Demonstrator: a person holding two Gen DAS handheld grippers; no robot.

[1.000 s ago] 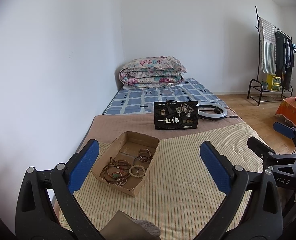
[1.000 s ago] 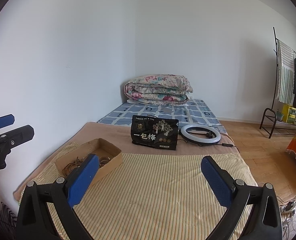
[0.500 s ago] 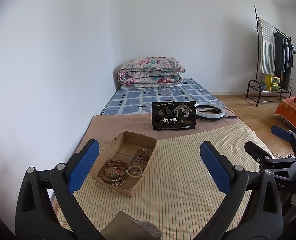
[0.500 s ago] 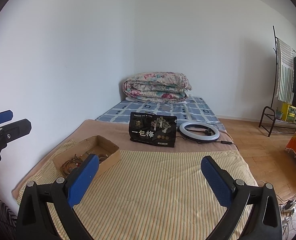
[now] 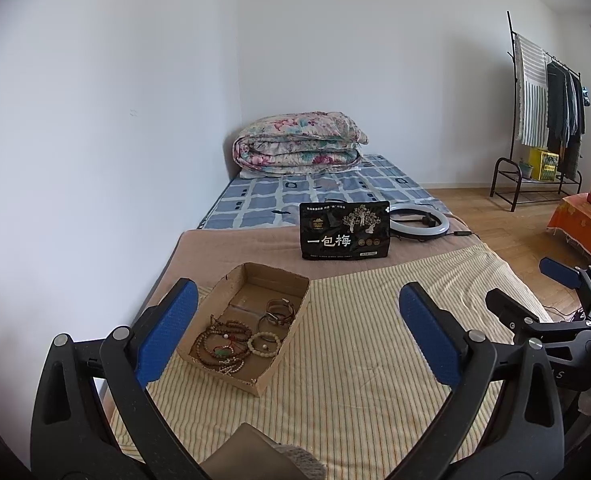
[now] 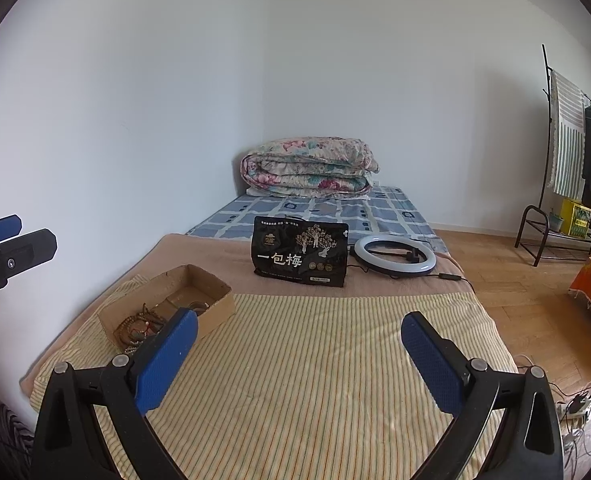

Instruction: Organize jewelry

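Observation:
A shallow cardboard box (image 5: 285, 280) (image 6: 215, 314) lies on the striped cloth at the left of the bed. Inside it are brown bead strings (image 5: 219, 346), a pale bead bracelet (image 5: 264, 344) and metal bangles (image 5: 277, 312). My left gripper (image 5: 297, 330) hovers open above the cloth, its left finger just beside the box. My right gripper (image 6: 295, 360) is open over bare cloth to the right of the box, and it shows at the right edge of the left wrist view (image 5: 535, 292). Neither holds anything.
A black snack bag (image 5: 344, 231) (image 6: 300, 254) stands upright beyond the cloth, with a ring light (image 6: 394, 256) and its cable beside it. A folded floral quilt (image 5: 299, 146) lies at the wall. A clothes rack (image 5: 543, 120) stands far right on the wooden floor.
Both grippers drifted slightly; the box and bag sit a little lower and further left in both views. Both stay open and the jewelry has not moved.

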